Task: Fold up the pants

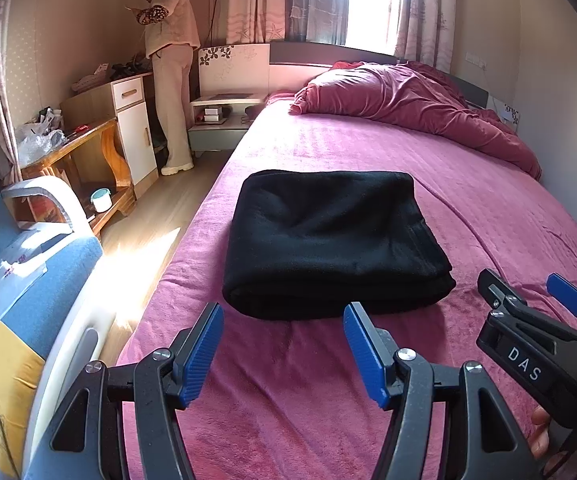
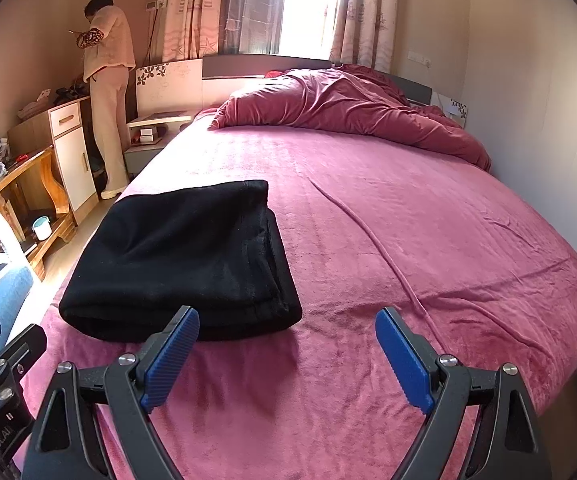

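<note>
My left gripper and right gripper both stand spread, nothing between their fingers. The black pants lie folded on the pink bed, just ahead of both grippers, untouched.

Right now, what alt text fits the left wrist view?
Folded black pants lie on a pink bed, just beyond the open, empty left gripper. The right gripper is at the right edge, and a person stands at a far cabinet.
</note>
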Demonstrator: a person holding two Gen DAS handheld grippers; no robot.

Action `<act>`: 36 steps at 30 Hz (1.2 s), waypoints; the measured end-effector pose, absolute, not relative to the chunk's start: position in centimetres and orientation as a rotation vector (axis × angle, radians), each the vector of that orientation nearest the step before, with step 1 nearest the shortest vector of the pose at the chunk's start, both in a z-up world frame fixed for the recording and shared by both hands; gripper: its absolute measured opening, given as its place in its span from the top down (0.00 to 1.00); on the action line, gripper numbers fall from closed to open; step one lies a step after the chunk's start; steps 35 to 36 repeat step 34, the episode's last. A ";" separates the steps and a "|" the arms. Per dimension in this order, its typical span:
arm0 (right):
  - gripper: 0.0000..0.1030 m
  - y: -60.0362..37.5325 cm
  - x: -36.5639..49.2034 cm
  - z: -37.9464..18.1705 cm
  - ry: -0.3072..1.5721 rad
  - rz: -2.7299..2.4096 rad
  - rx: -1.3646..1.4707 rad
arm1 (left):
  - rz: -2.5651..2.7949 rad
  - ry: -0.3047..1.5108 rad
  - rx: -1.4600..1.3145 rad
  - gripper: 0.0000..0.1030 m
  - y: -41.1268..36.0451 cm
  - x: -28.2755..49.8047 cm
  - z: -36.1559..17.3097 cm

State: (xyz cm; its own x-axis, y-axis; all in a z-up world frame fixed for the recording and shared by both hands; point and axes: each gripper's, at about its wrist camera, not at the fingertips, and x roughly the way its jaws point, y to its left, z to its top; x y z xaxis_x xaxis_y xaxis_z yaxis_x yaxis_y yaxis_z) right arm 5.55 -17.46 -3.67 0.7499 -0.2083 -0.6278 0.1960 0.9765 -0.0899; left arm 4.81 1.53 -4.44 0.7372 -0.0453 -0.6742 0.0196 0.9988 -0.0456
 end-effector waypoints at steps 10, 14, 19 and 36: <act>0.12 -16.9 5.4 -3.3 0.678 -0.205 -0.026 | -0.027 0.728 -0.047 0.38 1.9 4.4 -3.9; 0.12 -16.7 5.3 -3.1 0.672 -0.198 -0.029 | -0.029 0.721 -0.049 0.38 2.0 4.2 -3.7; 0.12 -16.7 5.2 -3.0 0.669 -0.196 -0.029 | -0.031 0.713 -0.049 0.38 2.0 4.0 -3.4; 0.12 -16.8 5.4 -3.6 0.692 -0.185 -0.026 | -0.058 0.674 -0.031 0.40 1.4 3.6 -2.5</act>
